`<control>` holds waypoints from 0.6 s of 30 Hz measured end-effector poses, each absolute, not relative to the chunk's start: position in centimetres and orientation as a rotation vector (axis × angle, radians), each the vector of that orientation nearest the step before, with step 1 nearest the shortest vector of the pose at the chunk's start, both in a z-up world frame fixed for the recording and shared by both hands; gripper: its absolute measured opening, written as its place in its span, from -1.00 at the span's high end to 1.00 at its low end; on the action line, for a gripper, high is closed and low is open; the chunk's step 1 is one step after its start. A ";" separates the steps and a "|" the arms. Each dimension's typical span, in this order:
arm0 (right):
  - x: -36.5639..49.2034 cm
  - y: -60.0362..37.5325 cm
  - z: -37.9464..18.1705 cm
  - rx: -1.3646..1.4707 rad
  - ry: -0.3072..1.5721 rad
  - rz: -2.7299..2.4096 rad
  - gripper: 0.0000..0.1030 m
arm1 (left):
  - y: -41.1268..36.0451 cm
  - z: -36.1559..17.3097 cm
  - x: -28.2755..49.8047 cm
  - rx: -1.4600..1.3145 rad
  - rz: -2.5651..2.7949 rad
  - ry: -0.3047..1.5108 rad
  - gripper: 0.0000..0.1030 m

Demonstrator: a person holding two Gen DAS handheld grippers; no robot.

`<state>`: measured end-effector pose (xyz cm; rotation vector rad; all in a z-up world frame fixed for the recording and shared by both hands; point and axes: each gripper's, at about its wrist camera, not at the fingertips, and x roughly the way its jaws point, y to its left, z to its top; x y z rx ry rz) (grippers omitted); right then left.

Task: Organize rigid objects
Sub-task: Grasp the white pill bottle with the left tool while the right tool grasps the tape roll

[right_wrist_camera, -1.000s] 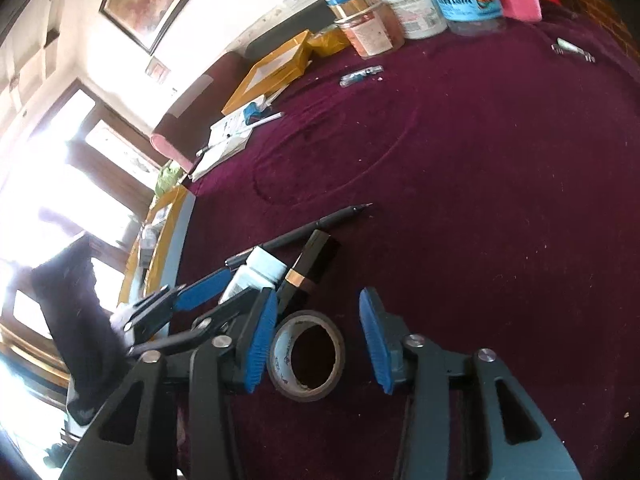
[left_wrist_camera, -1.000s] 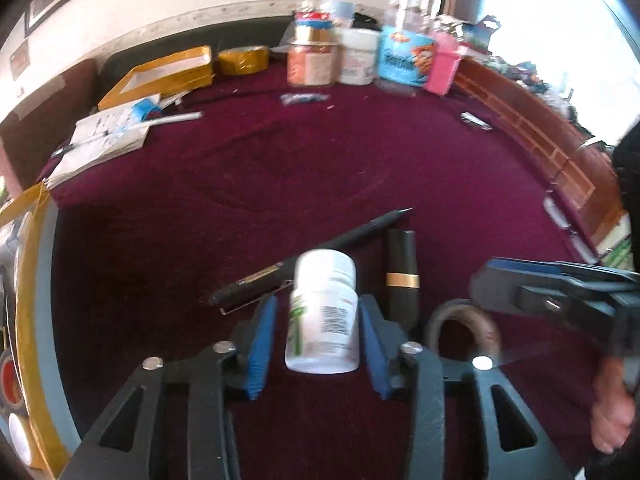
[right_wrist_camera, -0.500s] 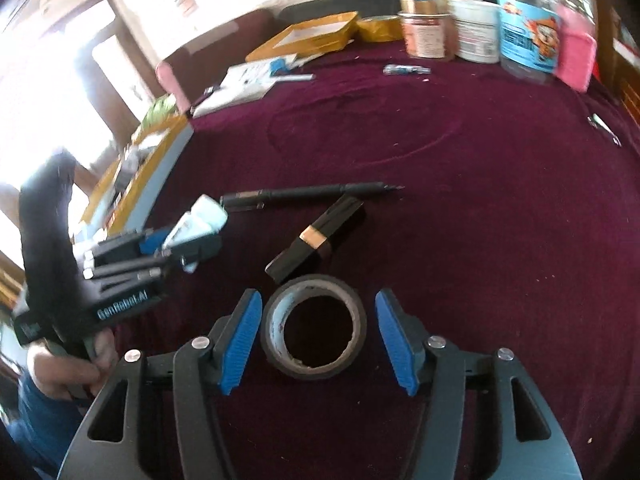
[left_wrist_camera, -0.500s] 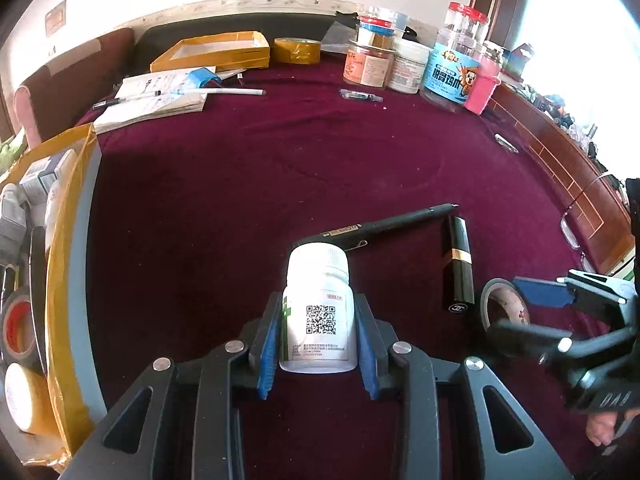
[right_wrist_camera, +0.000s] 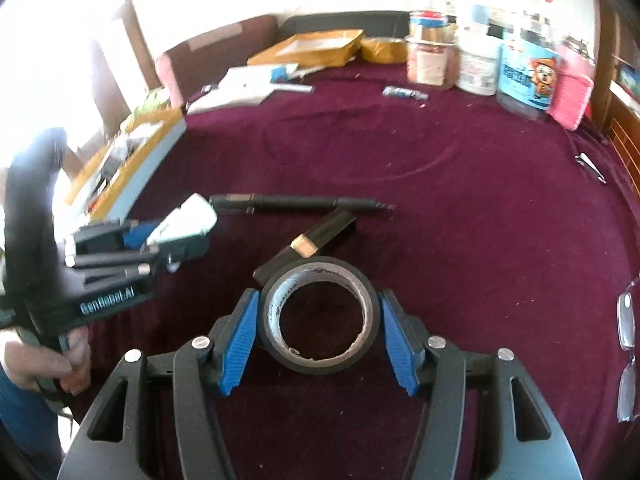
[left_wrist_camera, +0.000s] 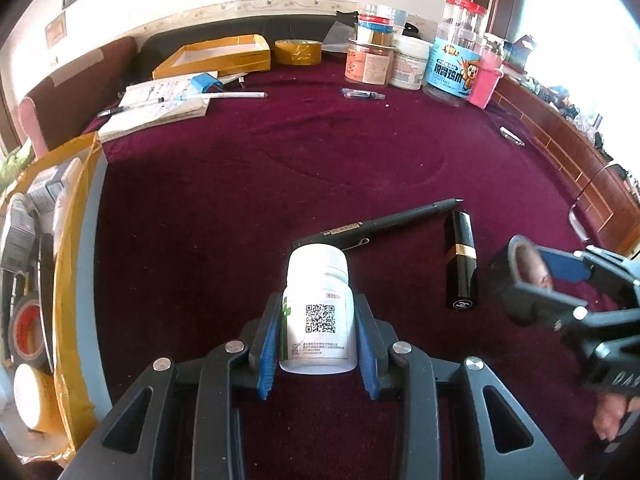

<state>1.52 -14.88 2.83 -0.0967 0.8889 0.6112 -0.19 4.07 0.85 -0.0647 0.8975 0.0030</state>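
My left gripper (left_wrist_camera: 318,332) is shut on a white pill bottle (left_wrist_camera: 318,308) with a QR label and holds it above the maroon cloth; the bottle also shows in the right wrist view (right_wrist_camera: 186,220). My right gripper (right_wrist_camera: 318,334) has its blue pads against both sides of a black tape roll (right_wrist_camera: 318,316), held off the cloth; the roll shows in the left wrist view (left_wrist_camera: 520,276). A black pen (left_wrist_camera: 376,224) and a black lipstick with a gold band (left_wrist_camera: 462,260) lie on the cloth between the two grippers.
A yellow-edged box (left_wrist_camera: 60,264) with tape rolls and packets stands at the left. Jars and tubs (left_wrist_camera: 416,60), a pink container (left_wrist_camera: 484,82), a notebook (left_wrist_camera: 160,104), a yellow tray (left_wrist_camera: 216,58) and a yellow tape roll (left_wrist_camera: 298,52) stand at the back. Eyeglasses (right_wrist_camera: 626,344) lie at the right.
My left gripper closed on the pill bottle and lifted it. My right gripper closed around the tape roll and raised it off the cloth.
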 end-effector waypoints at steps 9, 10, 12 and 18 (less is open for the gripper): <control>1.4 -15.3 3.5 -0.041 0.859 0.627 -0.13 | 3.3 1.2 -0.7 0.011 0.064 0.867 0.33; 1.4 -15.3 3.5 -0.039 0.858 0.626 -0.13 | 3.2 1.3 -0.8 0.018 0.064 0.862 0.32; 1.5 -15.3 3.5 -0.038 0.857 0.623 -0.13 | 3.1 1.4 -1.0 0.030 0.073 0.852 0.32; 1.5 -15.4 3.3 -0.033 0.851 0.613 -0.13 | 3.0 2.2 -1.9 0.044 0.104 0.790 0.32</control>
